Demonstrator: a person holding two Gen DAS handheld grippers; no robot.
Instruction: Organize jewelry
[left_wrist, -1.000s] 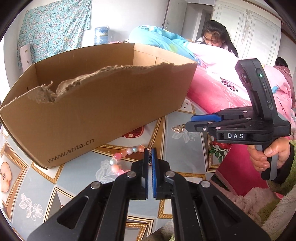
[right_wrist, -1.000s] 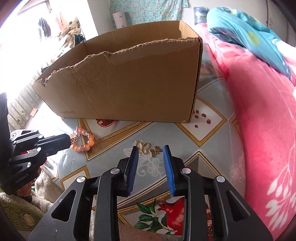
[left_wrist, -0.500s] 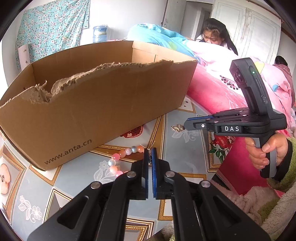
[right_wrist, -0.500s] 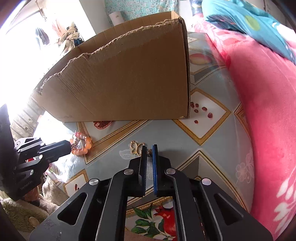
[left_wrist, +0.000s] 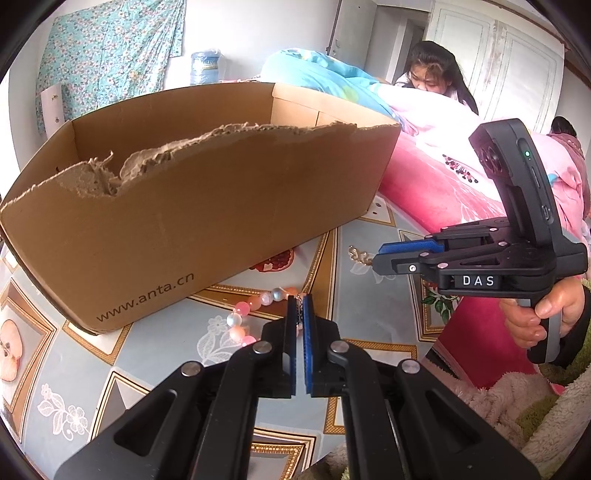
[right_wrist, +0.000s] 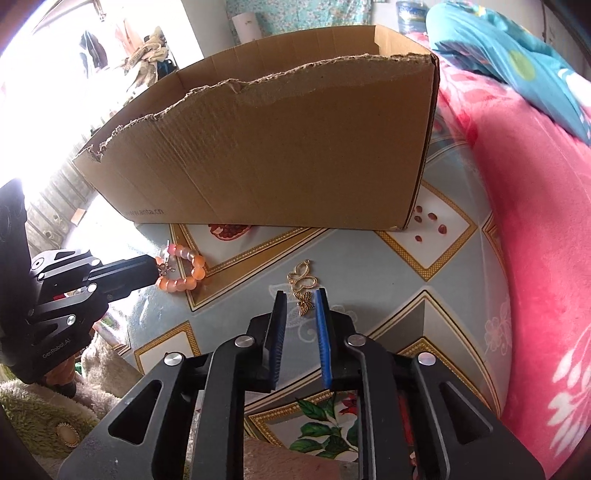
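Observation:
A pink and orange bead bracelet (left_wrist: 255, 306) lies on the patterned tablecloth in front of the cardboard box (left_wrist: 192, 206). My left gripper (left_wrist: 300, 301) is shut on the bracelet's small charm; the right wrist view shows the bracelet (right_wrist: 183, 271) at that gripper's tip (right_wrist: 157, 269). My right gripper (right_wrist: 300, 299) is open, its jaws on either side of a small gold butterfly charm (right_wrist: 305, 304). A larger gold butterfly pendant (right_wrist: 303, 277) lies just beyond it. In the left wrist view the right gripper (left_wrist: 384, 253) hovers over the gold pieces (left_wrist: 359, 254).
The torn-edged box (right_wrist: 280, 155) stands behind the jewelry. A pink blanket (right_wrist: 535, 221) edges the table on the right. A person (left_wrist: 436, 77) sits behind the bedding. Fluffy fabric (left_wrist: 524, 406) lies at the near edge.
My right gripper went from open to shut and has opened again, now lower around the small butterfly charm. My left gripper stays shut on the bracelet, barely moved.

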